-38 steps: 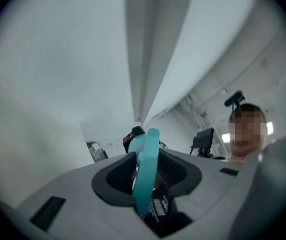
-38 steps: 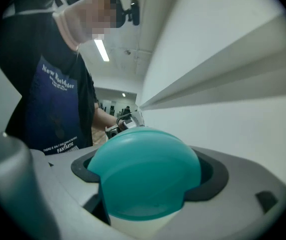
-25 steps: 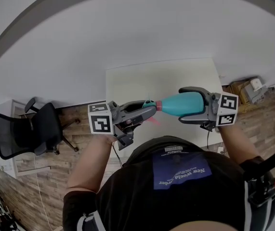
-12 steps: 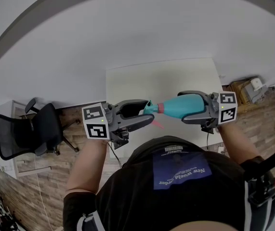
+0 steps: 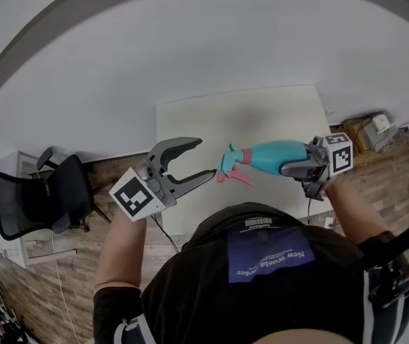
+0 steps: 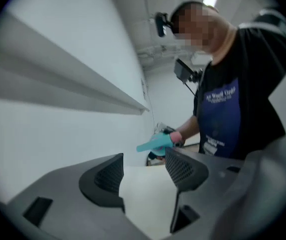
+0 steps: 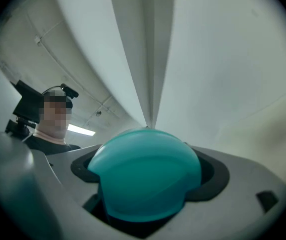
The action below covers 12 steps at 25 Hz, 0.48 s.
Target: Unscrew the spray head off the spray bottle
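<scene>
My right gripper [image 5: 299,165] is shut on the body of the teal spray bottle [image 5: 272,155] and holds it level above the white table [image 5: 204,117]. In the right gripper view the bottle [image 7: 145,176] fills the gap between the jaws of the right gripper [image 7: 148,186]. The teal spray head [image 5: 230,160] with its pink trigger [image 5: 237,179] sits on the neck and points left. My left gripper [image 5: 203,158] stands open a short way left of the head; its jaws have just been opening and nothing is between them. Beyond the left gripper [image 6: 144,171] shows the spray head [image 6: 155,143].
A black office chair [image 5: 39,196] stands on the wooden floor [image 5: 111,192] at the left. At the right, beside the table's corner, lies a brown box [image 5: 372,133]. A pale wall runs behind the table.
My left gripper has let go of the spray head, opened wide, rolled and drawn back to the left. The right gripper has rolled with the bottle, so the pink trigger now hangs below.
</scene>
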### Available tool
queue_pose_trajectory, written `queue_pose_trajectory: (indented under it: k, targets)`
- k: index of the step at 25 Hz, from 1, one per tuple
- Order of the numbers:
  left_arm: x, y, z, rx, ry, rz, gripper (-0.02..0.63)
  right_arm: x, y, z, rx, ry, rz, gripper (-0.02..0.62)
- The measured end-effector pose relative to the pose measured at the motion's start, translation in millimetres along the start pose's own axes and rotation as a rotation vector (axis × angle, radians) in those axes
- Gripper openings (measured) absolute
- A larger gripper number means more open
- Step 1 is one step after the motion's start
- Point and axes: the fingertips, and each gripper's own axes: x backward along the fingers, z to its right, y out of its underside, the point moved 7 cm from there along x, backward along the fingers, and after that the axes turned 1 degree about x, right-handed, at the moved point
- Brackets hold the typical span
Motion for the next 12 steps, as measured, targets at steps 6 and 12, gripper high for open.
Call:
queue_pose_trajectory:
  k: [6, 12]
  targets:
    - [-11.2, 7.9, 19.5, -0.423, -0.030, -0.109, 0.249, -12.1, 9.8, 7.3, -0.161, -0.035, -0.026, 0.453]
    - [-29.9, 2.6, 33.2, -0.588, 0.047, -0.145, 0.249, -23.4, 21.1, 9.7, -0.292, -0.073, -0.075, 0.453]
